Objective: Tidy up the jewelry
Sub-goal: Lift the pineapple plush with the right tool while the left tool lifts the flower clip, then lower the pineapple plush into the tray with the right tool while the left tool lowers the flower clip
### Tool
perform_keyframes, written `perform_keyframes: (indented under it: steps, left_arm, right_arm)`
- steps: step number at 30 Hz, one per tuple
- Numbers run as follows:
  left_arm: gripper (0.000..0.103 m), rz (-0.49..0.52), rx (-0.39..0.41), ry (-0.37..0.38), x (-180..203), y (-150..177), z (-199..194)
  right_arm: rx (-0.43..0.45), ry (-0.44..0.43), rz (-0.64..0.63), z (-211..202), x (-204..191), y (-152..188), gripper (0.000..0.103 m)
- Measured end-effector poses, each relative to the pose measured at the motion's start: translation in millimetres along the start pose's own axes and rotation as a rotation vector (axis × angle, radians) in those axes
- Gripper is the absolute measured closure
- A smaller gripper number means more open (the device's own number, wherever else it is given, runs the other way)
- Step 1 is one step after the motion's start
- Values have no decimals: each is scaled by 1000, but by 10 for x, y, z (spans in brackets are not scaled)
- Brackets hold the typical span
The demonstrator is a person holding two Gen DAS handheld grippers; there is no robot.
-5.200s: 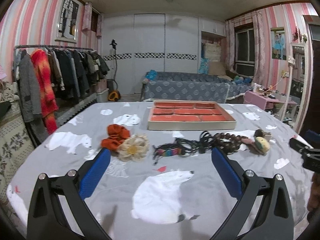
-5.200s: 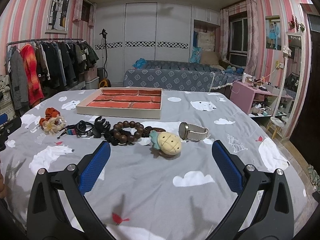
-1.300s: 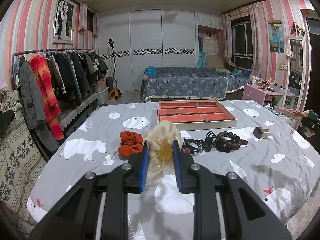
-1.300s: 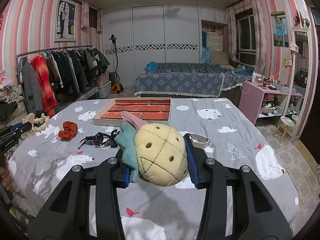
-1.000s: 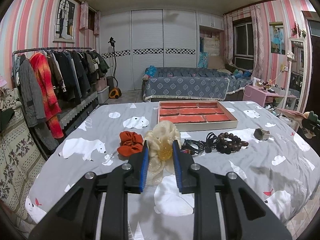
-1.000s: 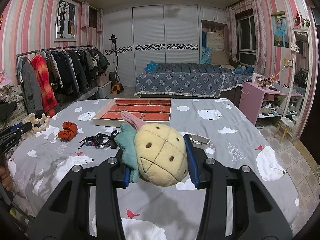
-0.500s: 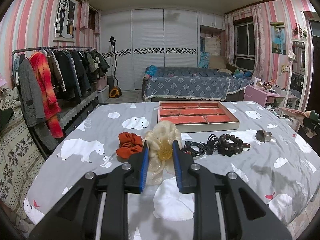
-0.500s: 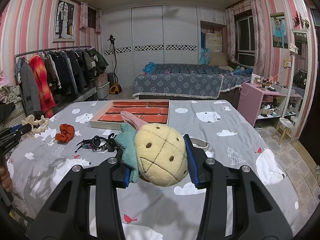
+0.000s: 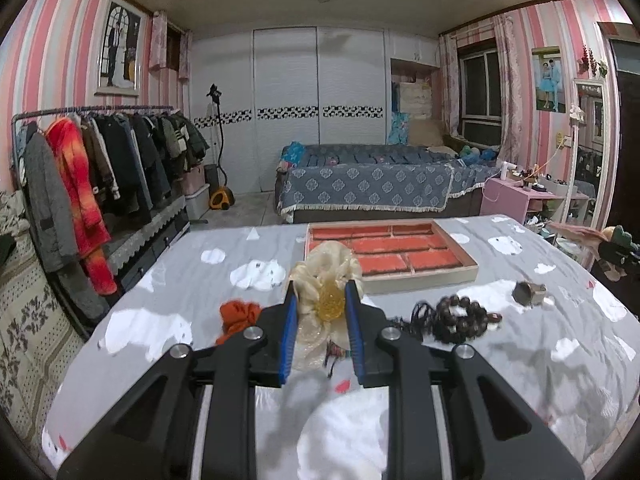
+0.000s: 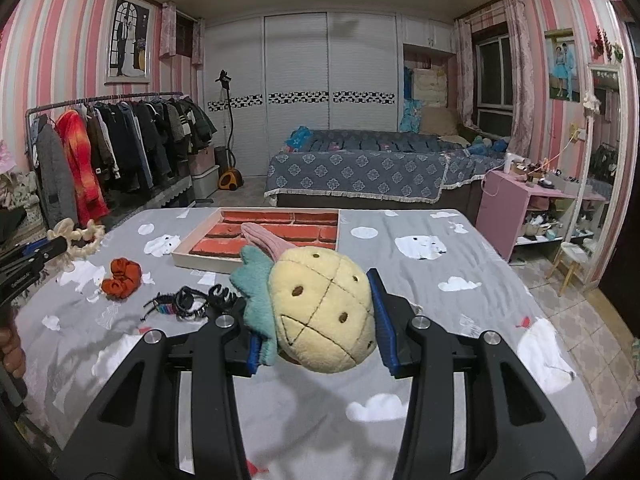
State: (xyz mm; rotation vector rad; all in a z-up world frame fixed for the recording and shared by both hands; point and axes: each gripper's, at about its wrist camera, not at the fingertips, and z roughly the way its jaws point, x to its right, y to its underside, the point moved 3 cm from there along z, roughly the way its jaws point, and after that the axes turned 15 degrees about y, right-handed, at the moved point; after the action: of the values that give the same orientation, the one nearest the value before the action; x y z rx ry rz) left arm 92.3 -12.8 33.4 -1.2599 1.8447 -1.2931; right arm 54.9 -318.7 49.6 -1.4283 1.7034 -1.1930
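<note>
Left wrist view: the left tool (image 9: 320,306) grips a cream flower scrunchie (image 9: 326,276), which hides part of the tray (image 9: 424,278) behind it; the cords beside the beads (image 9: 460,316) are blurred. The tray looms closer than half a second ago.

Right wrist view: the right tool (image 10: 316,320) clamps a plush pineapple (image 10: 320,316), covering the beads. The tray (image 10: 256,236) sits on the tabletop (image 10: 420,280), nearer than before.

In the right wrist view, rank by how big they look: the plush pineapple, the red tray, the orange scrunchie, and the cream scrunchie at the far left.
1. plush pineapple, though it sits closest to the camera, clamped in the right gripper
2. red tray
3. cream scrunchie and orange scrunchie look alike; nearness differs, so unranked
</note>
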Motion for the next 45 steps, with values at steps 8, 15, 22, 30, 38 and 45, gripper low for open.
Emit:
perform_keyframes:
  steps: [8,15,22,30,38,45]
  left_arm:
    - [80,1,14,33,-70,-362,634]
    - [80,-21,-10,49,-175,-572,1217]
    - [80,-41,-68,70,-281,-597,1860]
    - [80,-85,-159,75,-492,-429,2592]
    - [79,-125,-232,87,-648,-233,2939]
    - [79,-128,-315,100,-658,-21,3164]
  right_arm:
    - [8,-2,4,484,-145,-316,59]
    - [-6,-7,3,1089,-324,-587,59]
    - [-53,-19,-6,1808,-585,-731,59]
    - [-163,-31,-14,2605,-824,-634,58]
    - [-247,-32,-43,3055,-975,-387,58]
    - [-329,-14,-94,3290,-1044,-169,58]
